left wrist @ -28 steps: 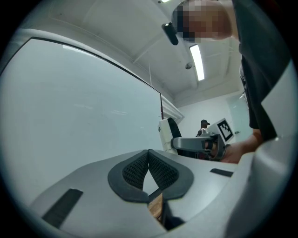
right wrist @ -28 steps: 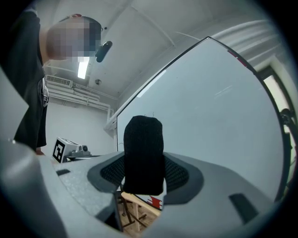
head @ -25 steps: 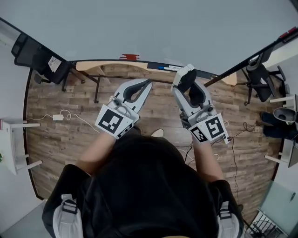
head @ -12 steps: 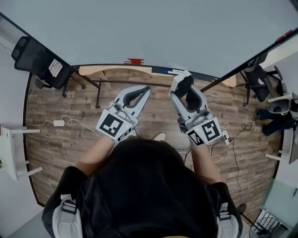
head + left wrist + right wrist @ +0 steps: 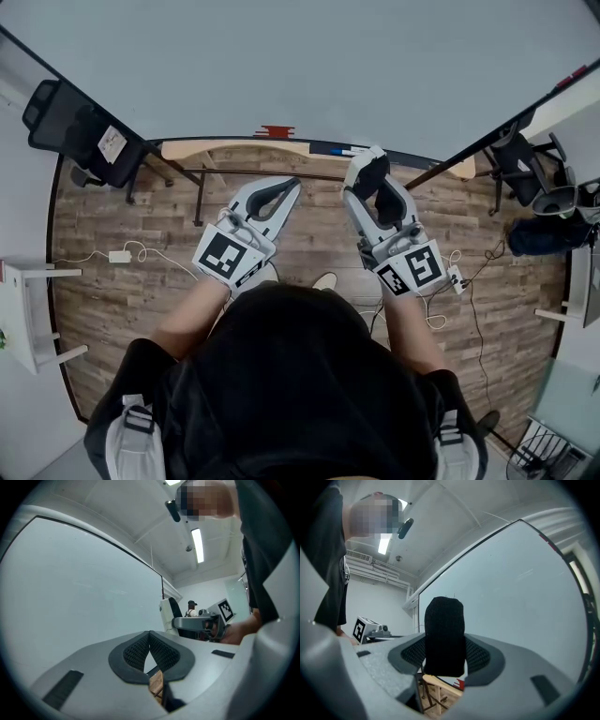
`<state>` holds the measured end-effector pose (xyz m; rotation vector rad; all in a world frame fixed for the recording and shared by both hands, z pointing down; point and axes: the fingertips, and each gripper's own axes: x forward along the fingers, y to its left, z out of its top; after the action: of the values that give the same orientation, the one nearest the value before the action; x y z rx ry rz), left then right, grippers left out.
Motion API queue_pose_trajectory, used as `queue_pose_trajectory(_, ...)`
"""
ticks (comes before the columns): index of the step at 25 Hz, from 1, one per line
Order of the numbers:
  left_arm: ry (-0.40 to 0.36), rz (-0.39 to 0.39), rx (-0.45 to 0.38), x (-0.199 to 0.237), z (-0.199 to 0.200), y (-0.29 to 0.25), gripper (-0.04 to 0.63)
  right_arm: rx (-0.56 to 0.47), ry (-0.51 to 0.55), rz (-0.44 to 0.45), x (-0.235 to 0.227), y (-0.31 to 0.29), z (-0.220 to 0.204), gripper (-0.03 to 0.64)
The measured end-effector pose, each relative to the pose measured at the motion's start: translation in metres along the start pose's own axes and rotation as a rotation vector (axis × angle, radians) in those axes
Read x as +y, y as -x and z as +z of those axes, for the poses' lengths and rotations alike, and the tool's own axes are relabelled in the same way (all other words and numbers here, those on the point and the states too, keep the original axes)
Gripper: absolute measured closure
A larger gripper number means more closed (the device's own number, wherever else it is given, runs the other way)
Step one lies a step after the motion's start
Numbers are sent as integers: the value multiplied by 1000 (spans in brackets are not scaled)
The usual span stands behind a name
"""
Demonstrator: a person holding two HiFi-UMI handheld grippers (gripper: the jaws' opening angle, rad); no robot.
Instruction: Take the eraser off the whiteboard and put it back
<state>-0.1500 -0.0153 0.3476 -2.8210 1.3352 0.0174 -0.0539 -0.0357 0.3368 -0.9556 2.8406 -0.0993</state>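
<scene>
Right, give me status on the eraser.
Left gripper shut, empty. Right gripper shut on eraser, held short of the whiteboard. Nothing seen between them.

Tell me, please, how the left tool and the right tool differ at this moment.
The left tool's jaws meet with nothing between them; the right tool's jaws clamp a black eraser. The right tool's tips sit nearer the whiteboard than the left tool's. Both face the whiteboard.

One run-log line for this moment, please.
right gripper: jaws shut on eraser | left gripper: jaws together, empty | both pointed at whiteboard | eraser touching whiteboard: unclear
</scene>
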Motion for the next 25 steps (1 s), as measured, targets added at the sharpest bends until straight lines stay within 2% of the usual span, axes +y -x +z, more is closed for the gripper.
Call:
queue_pose_trajectory(10,1,-40,-4,-3,0,-12,600,-14,15,-70,-12,10,2,390)
queue_pose_trajectory(19,-29,-103,-5,-61,-1,-70,600,-29,56,-180,-66,75,12,390)
queue_pose_trajectory(25,-15,-119,-36,-101,-9,-119,600,-56,79,-242,-112,126,10,390)
